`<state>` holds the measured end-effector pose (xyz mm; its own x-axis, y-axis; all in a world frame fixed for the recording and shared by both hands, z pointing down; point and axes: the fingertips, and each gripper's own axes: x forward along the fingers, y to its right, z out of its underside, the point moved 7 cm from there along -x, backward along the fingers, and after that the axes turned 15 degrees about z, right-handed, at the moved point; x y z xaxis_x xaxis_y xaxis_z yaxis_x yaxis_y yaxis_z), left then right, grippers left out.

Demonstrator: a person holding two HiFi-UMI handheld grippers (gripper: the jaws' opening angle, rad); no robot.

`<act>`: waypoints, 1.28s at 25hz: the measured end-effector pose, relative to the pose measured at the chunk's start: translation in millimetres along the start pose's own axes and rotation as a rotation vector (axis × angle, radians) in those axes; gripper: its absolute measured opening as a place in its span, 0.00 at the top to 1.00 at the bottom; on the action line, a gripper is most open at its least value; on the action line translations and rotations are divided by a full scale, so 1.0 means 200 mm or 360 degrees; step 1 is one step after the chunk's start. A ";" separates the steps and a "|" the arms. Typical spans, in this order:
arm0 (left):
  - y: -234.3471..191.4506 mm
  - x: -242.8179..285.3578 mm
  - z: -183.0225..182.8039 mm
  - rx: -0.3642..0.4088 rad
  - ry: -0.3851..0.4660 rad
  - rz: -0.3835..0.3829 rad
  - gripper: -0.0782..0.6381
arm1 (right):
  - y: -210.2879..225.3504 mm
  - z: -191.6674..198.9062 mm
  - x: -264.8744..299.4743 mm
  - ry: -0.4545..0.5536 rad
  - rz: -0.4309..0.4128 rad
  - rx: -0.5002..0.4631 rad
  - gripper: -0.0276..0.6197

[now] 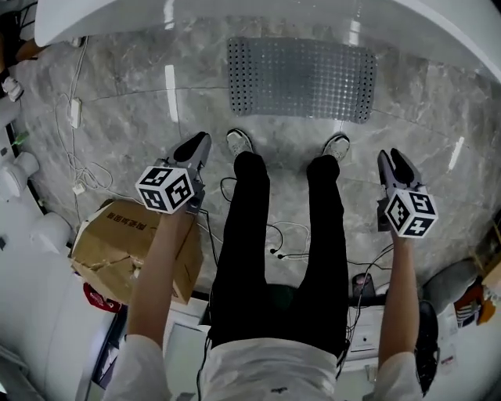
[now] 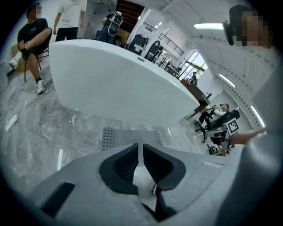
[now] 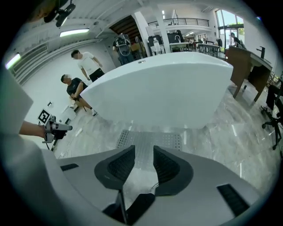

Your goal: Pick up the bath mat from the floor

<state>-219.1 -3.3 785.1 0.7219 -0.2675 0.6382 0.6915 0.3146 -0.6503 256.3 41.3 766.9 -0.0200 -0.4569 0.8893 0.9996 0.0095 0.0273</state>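
Note:
The bath mat [image 1: 301, 78], a grey perforated rectangle, lies flat on the marble floor beside the white tub, just ahead of my feet. My left gripper [image 1: 196, 145] hangs above the floor left of my legs, short of the mat, with its jaws shut and nothing between them. My right gripper [image 1: 395, 160] hangs right of my legs, also short of the mat, with its jaws open by a narrow gap and empty. In the left gripper view the mat [image 2: 128, 137] shows beyond the shut left gripper [image 2: 138, 148]. In the right gripper view the mat [image 3: 146, 141] shows through the right gripper [image 3: 144, 152].
A white bathtub [image 1: 235, 16] curves over the floor just past the mat. A torn cardboard box [image 1: 125, 243] sits at my left, and white cables [image 1: 78, 157] trail across the floor there. My shoes [image 1: 239, 142] stand near the mat's front edge. People [image 2: 66, 17] are in the background.

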 end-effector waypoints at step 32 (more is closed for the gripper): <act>-1.32 1.18 0.67 -0.0072 -0.0426 -0.0258 0.52 | 0.60 0.68 1.78 -0.0457 0.0270 -0.0337 0.66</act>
<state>-235.7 -27.2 1162.4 0.5735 -0.0600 0.8170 0.8019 0.2451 -0.5449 367.2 1.3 1149.8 0.1711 -0.1971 0.9653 0.9707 -0.1339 -0.1994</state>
